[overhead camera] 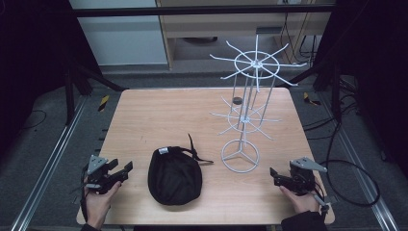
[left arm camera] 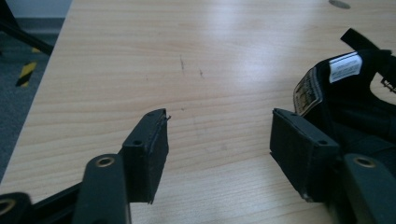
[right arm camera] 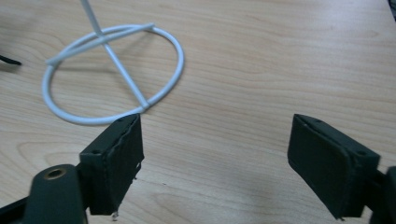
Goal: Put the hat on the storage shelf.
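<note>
The left gripper point(overhead camera: 124, 169) rests low at the counter's near left corner, its jaws spread wide with nothing between them. In the left gripper view its right jaw sits just beside the black cap point(left arm camera: 359, 107), apart from it. The right gripper point(overhead camera: 273, 174) rests at the near right edge, jaws likewise spread and holding nothing. The cap point(overhead camera: 174, 175) lies upside down on the wooden counter point(overhead camera: 159, 115) between the two grippers, beside the ring base of a white wire rack point(overhead camera: 240, 156).
</note>
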### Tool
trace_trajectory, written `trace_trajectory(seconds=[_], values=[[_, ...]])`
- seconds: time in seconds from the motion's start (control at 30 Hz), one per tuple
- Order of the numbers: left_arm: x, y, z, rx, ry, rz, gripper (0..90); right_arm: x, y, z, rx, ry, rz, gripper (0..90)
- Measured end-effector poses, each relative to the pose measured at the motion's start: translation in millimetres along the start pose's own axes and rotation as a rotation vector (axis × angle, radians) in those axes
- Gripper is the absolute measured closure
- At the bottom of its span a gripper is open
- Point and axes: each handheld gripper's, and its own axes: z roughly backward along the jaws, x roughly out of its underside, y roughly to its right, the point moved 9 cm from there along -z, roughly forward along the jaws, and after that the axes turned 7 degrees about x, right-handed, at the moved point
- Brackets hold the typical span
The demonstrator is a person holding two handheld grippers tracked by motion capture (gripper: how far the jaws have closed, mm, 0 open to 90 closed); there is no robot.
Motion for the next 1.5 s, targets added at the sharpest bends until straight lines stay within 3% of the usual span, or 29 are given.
trace_trajectory(seconds=[0.03,0.17,0.33,0.43,0.47,0.5,0.6,0.67,0.73,1.07,1.23,1.5], values=[[-1.6,4.0,2.2,-0.001,0.011,-0.014,42.2,-0.7,-3.6,4.4,-0.005,0.012,0.008,22.2],[-0.9,14.1,5.2,0.023,0.007,-0.017,46.9,-2.5,-15.0,11.7,-0.039,0.029,0.008,23.1],[0.3,23.4,6.3,0.053,-0.010,-0.032,47.8,-10.2,-30.2,18.9,-0.086,0.061,-0.009,24.9],[0.5,27.9,5.0,0.064,-0.018,-0.035,47.2,-14.9,-44.3,21.4,-0.115,0.065,0.010,26.9],[1.8,29.0,3.7,0.068,-0.029,-0.033,46.6,-16.8,-53.0,23.1,-0.141,0.070,0.018,28.7],[1.8,29.0,3.7,0.068,-0.029,-0.033,46.6,-16.8,-53.0,23.1,-0.141,0.070,0.018,28.7],[1.4,33.6,2.4,0.084,-0.033,-0.043,47.0,-19.6,-74.7,27.1,-0.222,0.076,0.021,33.2],[1.1,35.4,2.2,0.086,-0.034,-0.049,47.6,-19.4,-78.7,27.9,-0.233,0.074,0.025,34.5],[1.5,38.7,0.9,0.095,-0.040,-0.056,47.8,-19.6,-94.9,29.0,-0.273,0.073,0.052,36.9],[4.3,53.3,-6.7,0.119,-0.066,-0.078,48.8,-24.9,-139.7,27.6,-0.359,0.062,0.097,38.8],[5.1,56.8,-10.8,0.119,-0.078,-0.091,49.8,-25.7,-156.8,25.7,-0.383,0.057,0.130,41.2],[7.8,61.8,-17.8,0.116,-0.097,-0.121,53.8,-26.7,-198.1,25.0,-0.467,0.037,0.170,48.5]])
